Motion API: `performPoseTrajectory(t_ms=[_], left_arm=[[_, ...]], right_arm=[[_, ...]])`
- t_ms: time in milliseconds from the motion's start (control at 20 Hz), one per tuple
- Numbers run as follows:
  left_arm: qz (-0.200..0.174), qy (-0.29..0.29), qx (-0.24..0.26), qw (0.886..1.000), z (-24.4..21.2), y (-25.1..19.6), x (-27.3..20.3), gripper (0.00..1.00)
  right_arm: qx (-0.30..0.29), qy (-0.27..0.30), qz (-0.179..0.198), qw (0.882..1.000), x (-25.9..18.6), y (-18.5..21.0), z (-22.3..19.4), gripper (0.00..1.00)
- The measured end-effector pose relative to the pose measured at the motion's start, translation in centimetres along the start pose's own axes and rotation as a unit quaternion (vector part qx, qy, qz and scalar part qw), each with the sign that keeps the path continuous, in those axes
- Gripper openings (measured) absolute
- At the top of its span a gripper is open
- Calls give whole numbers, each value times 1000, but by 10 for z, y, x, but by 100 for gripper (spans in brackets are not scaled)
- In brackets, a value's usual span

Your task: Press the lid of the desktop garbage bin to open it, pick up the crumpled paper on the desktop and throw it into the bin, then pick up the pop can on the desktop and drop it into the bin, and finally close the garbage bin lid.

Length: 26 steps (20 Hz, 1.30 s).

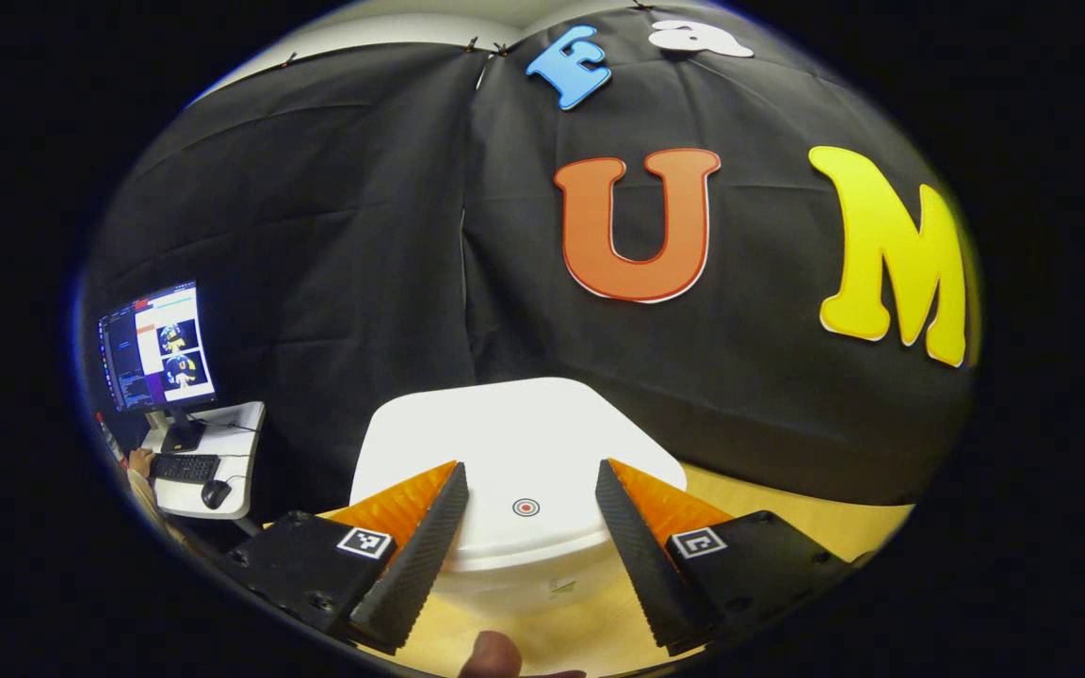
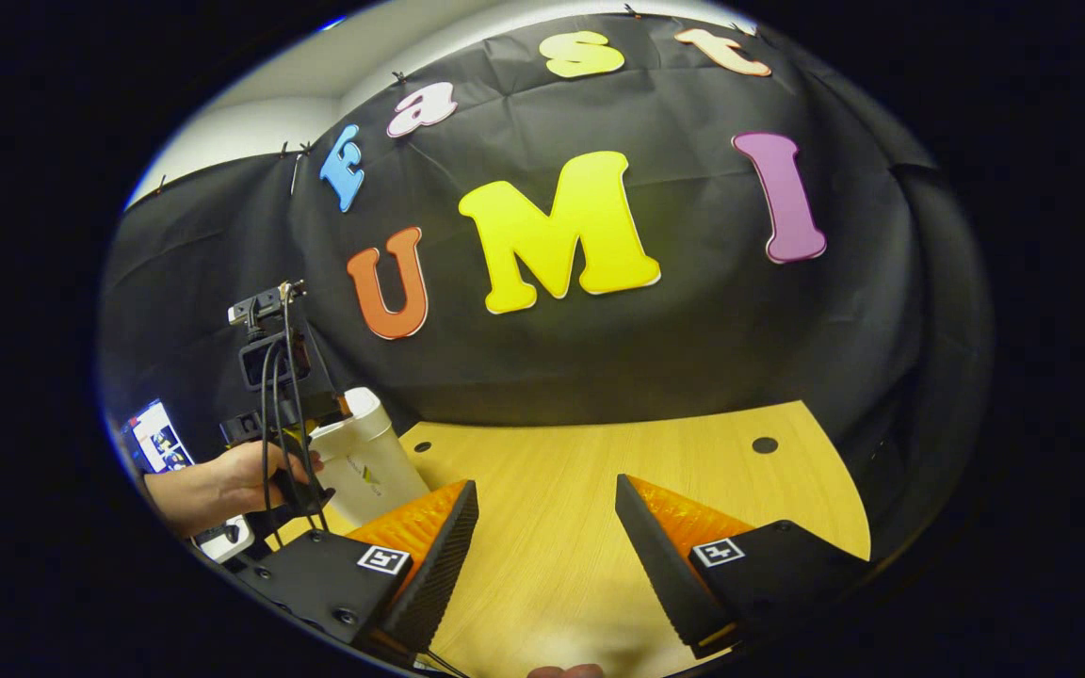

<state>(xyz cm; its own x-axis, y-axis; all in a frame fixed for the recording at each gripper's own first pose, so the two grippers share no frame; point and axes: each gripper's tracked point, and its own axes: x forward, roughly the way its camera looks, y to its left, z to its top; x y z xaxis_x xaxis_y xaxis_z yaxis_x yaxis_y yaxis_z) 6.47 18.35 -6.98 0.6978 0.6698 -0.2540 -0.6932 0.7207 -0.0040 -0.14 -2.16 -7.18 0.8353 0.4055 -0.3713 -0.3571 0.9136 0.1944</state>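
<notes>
The white desktop garbage bin [image 1: 519,490] stands right before my left gripper [image 1: 531,490], its flat lid [image 1: 514,433] down and a small round target mark [image 1: 526,508] near the lid's front edge. The left gripper is open, its two fingers [image 1: 429,537] straddling the front of the lid just above it. In the right gripper view the same bin [image 2: 368,461] stands at the left of the wooden table [image 2: 580,508], with a hand [image 2: 241,480] holding the left gripper's body beside it. My right gripper [image 2: 547,527] hangs open over bare wood, nothing between its fingers.
A side desk [image 1: 213,461] with a monitor [image 1: 156,348], keyboard and mouse stands far left. A round hole [image 2: 765,444] is cut in the tabletop near its far right edge. Black cloth closes the booth behind the table.
</notes>
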Motion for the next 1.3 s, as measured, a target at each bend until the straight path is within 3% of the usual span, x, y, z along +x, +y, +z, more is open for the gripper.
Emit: performPoseTrajectory(t_ms=[250, 400, 600, 800, 1050, 1250, 1300], left_arm=[[-137, -49, 6, 989, 33, -44, -19, 93], [-234, -90, 36, 967, 56, -72, -52, 94], [-320, -121, 40, 939, 76, -84, -96, 98], [-359, -113, 40, 926, 77, -94, -120, 98], [-373, -91, 20, 923, 64, -91, -142, 98], [-374, -120, 35, 919, 72, -84, -154, 98], [-377, -129, 40, 916, 75, -83, -157, 98]], right_arm=[[-55, -89, -54, 993, 0, 9, 45, 93], [-70, -135, -95, 984, -7, 10, 70, 93], [-80, -169, -115, 976, -16, 25, 88, 93], [-77, -177, -130, 973, -17, 32, 90, 94], [-81, -180, -137, 971, -17, 44, 87, 93], [-88, -172, -129, 972, -8, 58, 79, 99], [-90, -171, -127, 973, -7, 62, 79, 89]])
